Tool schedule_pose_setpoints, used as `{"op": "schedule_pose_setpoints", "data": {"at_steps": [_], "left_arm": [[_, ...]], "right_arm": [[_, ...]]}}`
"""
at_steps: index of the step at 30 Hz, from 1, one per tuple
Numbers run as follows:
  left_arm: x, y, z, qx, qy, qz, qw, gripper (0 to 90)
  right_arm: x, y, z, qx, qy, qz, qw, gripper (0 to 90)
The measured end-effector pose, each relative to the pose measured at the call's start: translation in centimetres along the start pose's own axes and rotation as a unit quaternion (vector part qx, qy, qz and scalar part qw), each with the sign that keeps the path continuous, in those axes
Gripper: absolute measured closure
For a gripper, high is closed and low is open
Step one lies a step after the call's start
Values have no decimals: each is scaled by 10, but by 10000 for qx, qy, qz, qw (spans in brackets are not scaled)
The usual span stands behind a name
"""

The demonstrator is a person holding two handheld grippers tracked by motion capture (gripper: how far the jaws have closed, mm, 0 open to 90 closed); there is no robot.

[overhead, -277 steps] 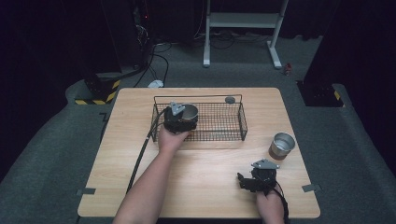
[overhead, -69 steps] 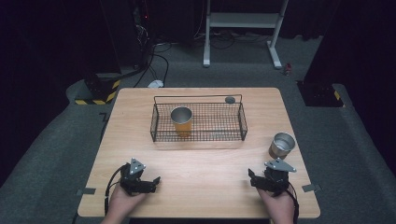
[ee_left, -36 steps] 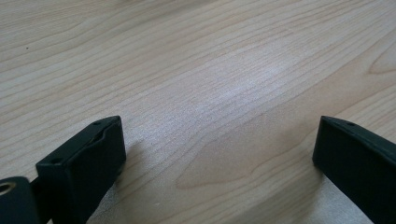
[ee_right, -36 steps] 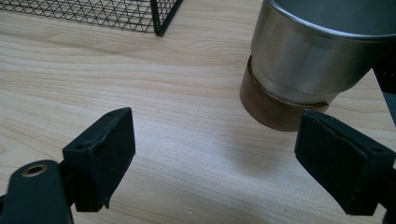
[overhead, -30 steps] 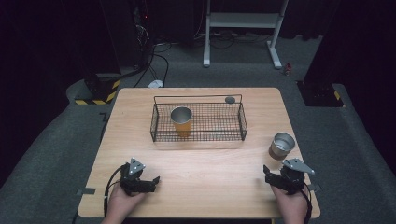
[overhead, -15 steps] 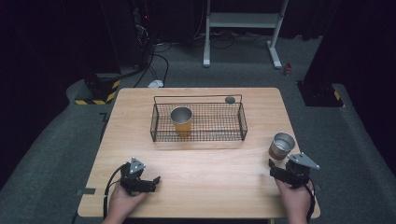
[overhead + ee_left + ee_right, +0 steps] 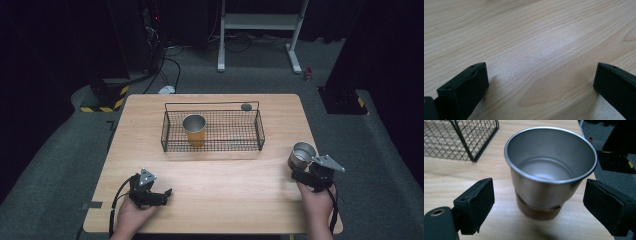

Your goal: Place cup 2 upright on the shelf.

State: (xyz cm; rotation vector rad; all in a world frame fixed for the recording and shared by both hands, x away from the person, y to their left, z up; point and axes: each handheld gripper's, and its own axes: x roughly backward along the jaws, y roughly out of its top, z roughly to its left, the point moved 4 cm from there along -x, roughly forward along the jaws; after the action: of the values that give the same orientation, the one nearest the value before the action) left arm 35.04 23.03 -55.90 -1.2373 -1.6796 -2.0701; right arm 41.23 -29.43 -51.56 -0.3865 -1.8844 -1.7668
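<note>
— What sits mid-surface (image 7: 225, 185)?
— A black wire basket (image 7: 212, 131); an orange cup (image 7: 194, 129) stands upright inside, toward its left end.
— And behind?
— A small dark disc (image 7: 246, 106), just beyond the basket's far rim.

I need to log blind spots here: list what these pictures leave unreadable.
- Small dark object behind the wire basket, high view: too small to identify.
- Orange cup in the basket, high view: contents too small to tell.
- Metal cup, right gripper view: far side hidden by its own body.
</note>
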Motion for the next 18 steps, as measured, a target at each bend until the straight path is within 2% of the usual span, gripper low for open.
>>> {"op": "schedule_pose_setpoints", "data": {"at_steps": [14,18], "left_arm": [[0,0,0,-6,3,0,10000,2],[0,0,0,-8,5,0,10000,2]], "right_arm": [[-22,8,-11,-300,133,-43,9995,100],[-27,11,-10,-268,151,-32,9995,106]]}}
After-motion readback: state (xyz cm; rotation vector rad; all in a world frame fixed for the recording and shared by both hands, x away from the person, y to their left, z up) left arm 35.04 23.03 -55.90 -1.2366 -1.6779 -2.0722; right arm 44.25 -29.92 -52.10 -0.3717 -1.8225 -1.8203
